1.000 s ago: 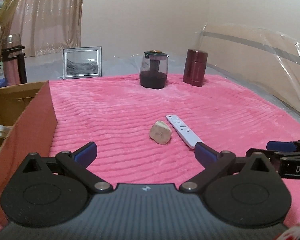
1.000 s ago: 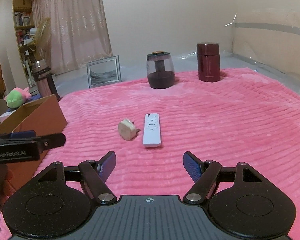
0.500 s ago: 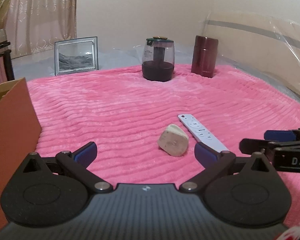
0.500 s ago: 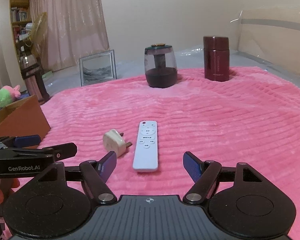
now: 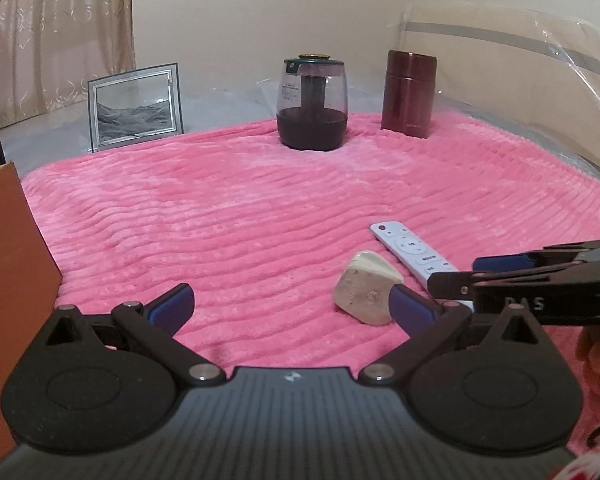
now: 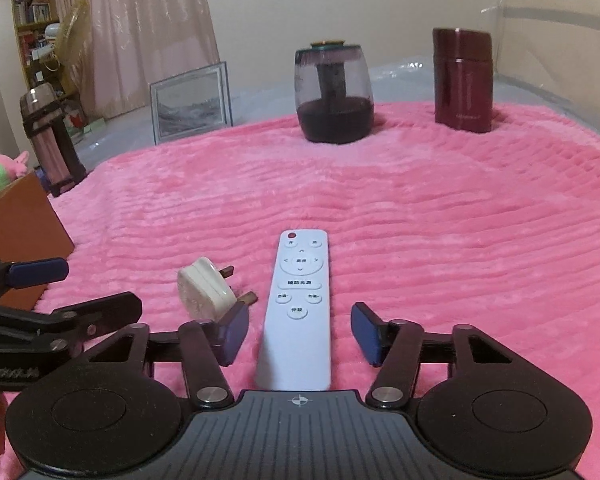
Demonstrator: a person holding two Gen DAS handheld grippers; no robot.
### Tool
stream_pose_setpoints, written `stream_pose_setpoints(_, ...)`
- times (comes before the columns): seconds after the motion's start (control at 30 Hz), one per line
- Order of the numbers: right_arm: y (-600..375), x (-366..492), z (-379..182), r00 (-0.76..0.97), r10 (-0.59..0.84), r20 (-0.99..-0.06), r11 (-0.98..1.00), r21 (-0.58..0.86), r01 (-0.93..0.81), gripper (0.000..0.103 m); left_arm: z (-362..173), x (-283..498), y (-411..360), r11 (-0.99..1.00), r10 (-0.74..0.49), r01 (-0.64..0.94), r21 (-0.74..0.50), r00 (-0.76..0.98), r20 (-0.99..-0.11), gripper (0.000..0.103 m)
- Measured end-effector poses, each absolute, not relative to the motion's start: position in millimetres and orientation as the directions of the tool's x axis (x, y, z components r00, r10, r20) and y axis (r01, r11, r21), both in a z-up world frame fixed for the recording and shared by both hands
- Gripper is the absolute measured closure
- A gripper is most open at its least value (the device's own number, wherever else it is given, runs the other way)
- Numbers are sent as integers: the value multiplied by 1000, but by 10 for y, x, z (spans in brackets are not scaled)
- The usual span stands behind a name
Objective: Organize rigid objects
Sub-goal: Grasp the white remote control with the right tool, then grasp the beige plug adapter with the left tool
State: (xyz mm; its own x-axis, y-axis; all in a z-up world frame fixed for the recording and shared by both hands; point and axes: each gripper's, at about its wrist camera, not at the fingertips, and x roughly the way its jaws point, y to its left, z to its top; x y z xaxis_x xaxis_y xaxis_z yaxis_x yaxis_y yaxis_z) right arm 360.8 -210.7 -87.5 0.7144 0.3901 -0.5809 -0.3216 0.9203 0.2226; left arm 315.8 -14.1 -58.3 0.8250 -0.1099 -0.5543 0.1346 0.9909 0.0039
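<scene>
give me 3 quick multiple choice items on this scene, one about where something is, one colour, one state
1. Where does the white plug lie relative to the remote in the right wrist view?
A. to its left
B. on top of it
C. behind the glass jar

2. What colour is the blanket?
A. green
B. pink
C. grey

3. How does the right gripper stand to the remote?
A. shut flat with nothing between the fingers
B. fingers either side of the remote, gaps on both sides
C. holding the remote up off the blanket

Answers:
1. A, the plug sits just left of the remote, both on the blanket.
2. B, the ribbed fabric is pink throughout.
3. B, the jaws have just been closing, the remote lies between them and the pads do not press on it.
</scene>
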Motion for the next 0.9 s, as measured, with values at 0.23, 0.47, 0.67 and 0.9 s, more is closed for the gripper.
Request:
stream_pose_setpoints(0.23, -2022, 3774, -972, 694, 372, -616, 926, 199, -320, 58, -622, 3203, -123, 990, -117, 141, -1, 819, -562, 1)
stream_pose_setpoints(0.47, -1984, 3803, -993, 693, 364, -622, 928, 174, -330, 66, -650, 3219, -138, 988, -124, 155, 6, 813, -568, 1)
stream_pose_setpoints(0.67, -2010, 3767, -954, 702, 356, -616, 930, 159, -332, 67, -643, 3229, -165, 984, -146, 178, -1, 805, -576, 2)
stream_pose_setpoints(0.9, -2182, 3665, -895, 732, 316, -603, 944, 121, -307, 67, -637, 3274, -310, 974, -180, 228, 7, 789, -587, 3)
